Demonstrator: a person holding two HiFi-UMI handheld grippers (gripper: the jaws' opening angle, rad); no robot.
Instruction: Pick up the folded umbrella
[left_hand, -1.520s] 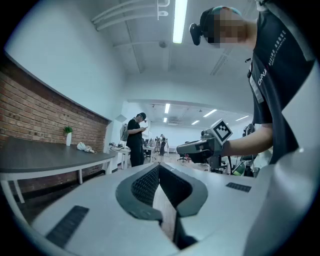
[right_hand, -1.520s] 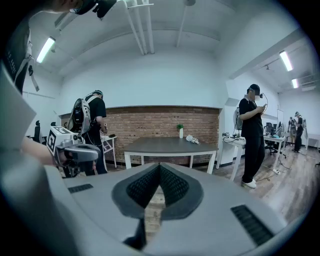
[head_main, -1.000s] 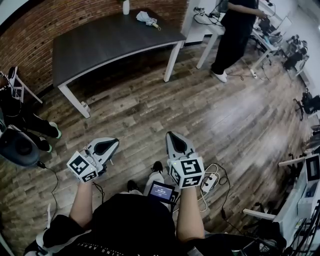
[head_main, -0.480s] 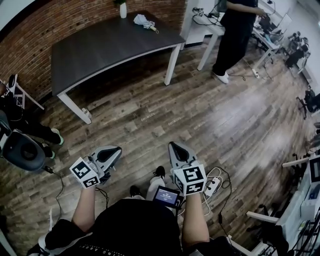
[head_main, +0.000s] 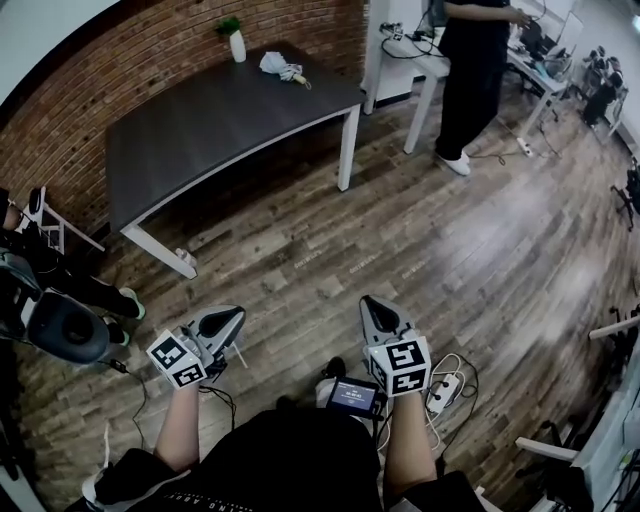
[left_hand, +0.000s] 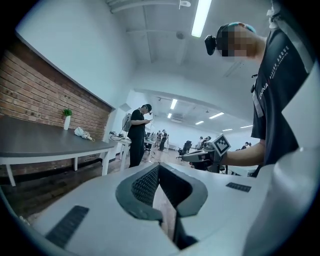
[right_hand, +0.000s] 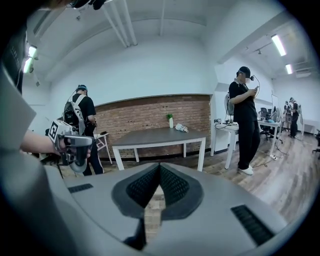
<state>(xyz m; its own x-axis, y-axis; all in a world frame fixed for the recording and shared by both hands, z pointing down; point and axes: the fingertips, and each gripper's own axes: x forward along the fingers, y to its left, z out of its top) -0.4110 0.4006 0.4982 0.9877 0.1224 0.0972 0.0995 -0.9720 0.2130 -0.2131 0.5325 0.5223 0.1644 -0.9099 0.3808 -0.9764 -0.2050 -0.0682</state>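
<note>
Wood-plank floor (head_main: 450, 250), brick wall (head_main: 120, 70) behind. Dark table (head_main: 200, 120) stands against the wall. Folded umbrella (head_main: 280, 67) lies at the table's far end, near a potted plant (head_main: 236, 40). Left claw (head_main: 222, 322) and right claw (head_main: 372, 305): both closed, nothing between the jaws, held over the floor, well apart from the table and umbrella. Umbrella small and pale; details hard to make out. Standing person (head_main: 475, 70) cut off at top edge.

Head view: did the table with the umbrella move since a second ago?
The table slid lower in the picture, so the wearer seems to be nearing it; the plant now shows fully. The left gripper and right gripper sank too. The umbrella stays on the table, untouched; both grippers stay shut, empty.
</note>
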